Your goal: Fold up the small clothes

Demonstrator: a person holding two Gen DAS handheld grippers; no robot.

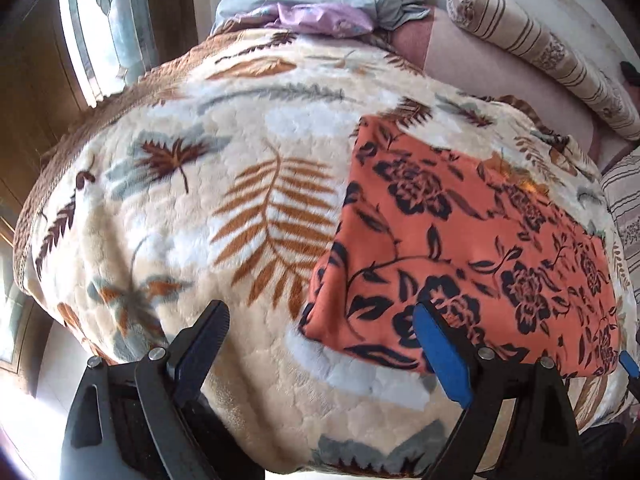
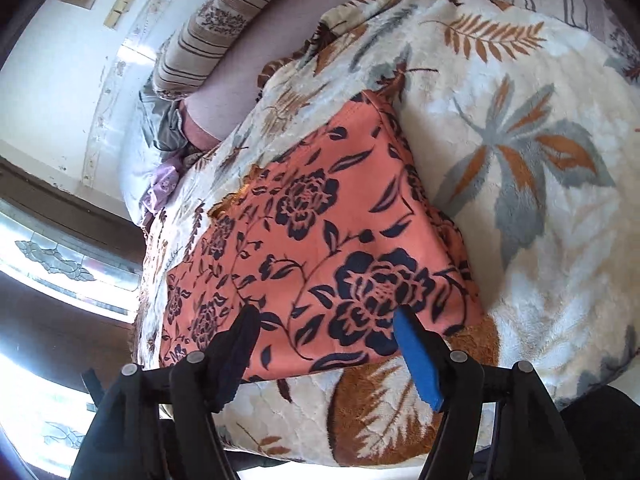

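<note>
- Left gripper (image 1: pixel 320 344): we see its jaws spread wide and holding nothing. It hovers over the leaf-print blanket (image 1: pixel 192 208), off the near-left corner of the orange floral garment (image 1: pixel 460 240). Its blue-padded finger overlaps the garment's near edge in the left wrist view; we cannot tell whether it touches.
- Garment position: it lies flat on the blanket as a roughly rectangular, already doubled-looking panel. From the left gripper it sits ahead and to the right.
- Long axis: in the left wrist view it runs from the near edge away toward the far right, where a striped bolster (image 1: pixel 532 48) lies well apart.
- Right gripper (image 2: pixel 326 338): jaws likewise spread and empty, poised directly over the near edge of the garment (image 2: pixel 320 216), which fills the view ahead of it.
- Our judgement: the right gripper is the nearer and better centred. The left must shift rightward to take its own corner before a fold along the long axis.
- Risk, as we judge it: plush pile could be pinched along with the thin cloth.
</note>
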